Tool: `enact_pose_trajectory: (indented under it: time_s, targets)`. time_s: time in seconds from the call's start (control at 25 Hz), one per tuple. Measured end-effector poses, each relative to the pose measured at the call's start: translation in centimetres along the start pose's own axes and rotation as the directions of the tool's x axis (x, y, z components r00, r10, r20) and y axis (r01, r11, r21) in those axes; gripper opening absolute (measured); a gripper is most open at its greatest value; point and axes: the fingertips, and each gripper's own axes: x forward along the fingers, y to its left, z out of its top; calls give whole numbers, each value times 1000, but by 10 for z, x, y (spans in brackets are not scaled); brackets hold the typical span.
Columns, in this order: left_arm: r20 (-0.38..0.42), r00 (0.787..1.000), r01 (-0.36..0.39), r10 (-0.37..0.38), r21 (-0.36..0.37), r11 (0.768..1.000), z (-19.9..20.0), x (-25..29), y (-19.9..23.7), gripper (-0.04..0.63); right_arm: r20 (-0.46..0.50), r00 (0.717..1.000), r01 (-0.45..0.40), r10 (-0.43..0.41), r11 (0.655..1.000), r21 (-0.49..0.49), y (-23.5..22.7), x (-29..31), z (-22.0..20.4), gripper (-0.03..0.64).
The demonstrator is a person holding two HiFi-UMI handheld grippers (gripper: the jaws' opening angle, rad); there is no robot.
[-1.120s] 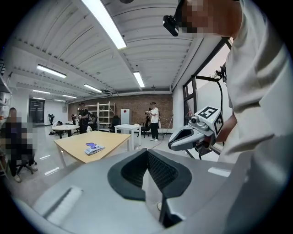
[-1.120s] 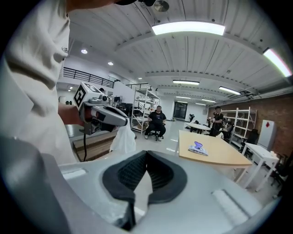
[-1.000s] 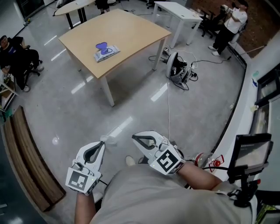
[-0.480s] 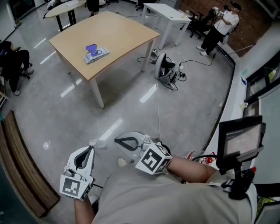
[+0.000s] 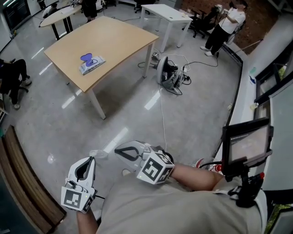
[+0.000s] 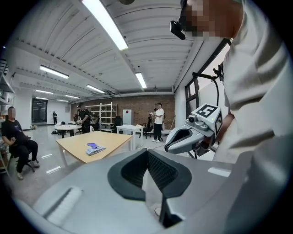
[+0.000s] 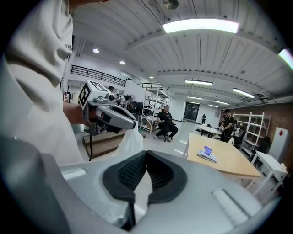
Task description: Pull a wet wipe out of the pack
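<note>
The wet wipe pack (image 5: 91,63) lies with its purple flap up on the wooden table (image 5: 119,41), far from both grippers; it also shows as the pack (image 6: 95,148) and the pack (image 7: 206,154). My left gripper (image 5: 93,158) is low near my body, shut on a white wet wipe (image 5: 98,154). In the right gripper view that wipe (image 7: 129,142) hangs from the left gripper (image 7: 135,125). My right gripper (image 5: 117,149) is just right of it, jaws closed with nothing between them; it appears as the right gripper (image 6: 167,147) in the left gripper view.
A white table (image 5: 162,11) stands behind the wooden one. Cables and a black device (image 5: 167,73) lie on the floor. A seated person (image 5: 11,75) is at left, another person (image 5: 222,23) stands at the back. A monitor (image 5: 245,141) is at right, a wooden bench (image 5: 23,183) at left.
Both grippers have drifted a little left and back toward my body, further from the table. The left one still holds the wipe.
</note>
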Motion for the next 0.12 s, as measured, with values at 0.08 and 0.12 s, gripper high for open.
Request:
enact_pose_trajectory:
  time_s: [0.08,0.12]
  targets:
    - [-4,1000,3,-3,-6,1000,-2,2,-4,8,0,1000,-3,3,1000,5,1,-2,-4,2]
    - [-7,1000,5,-5,-8,1000,-3,3,-6,8,-1,1000,-4,4,1000,8,2,-3,-6,2]
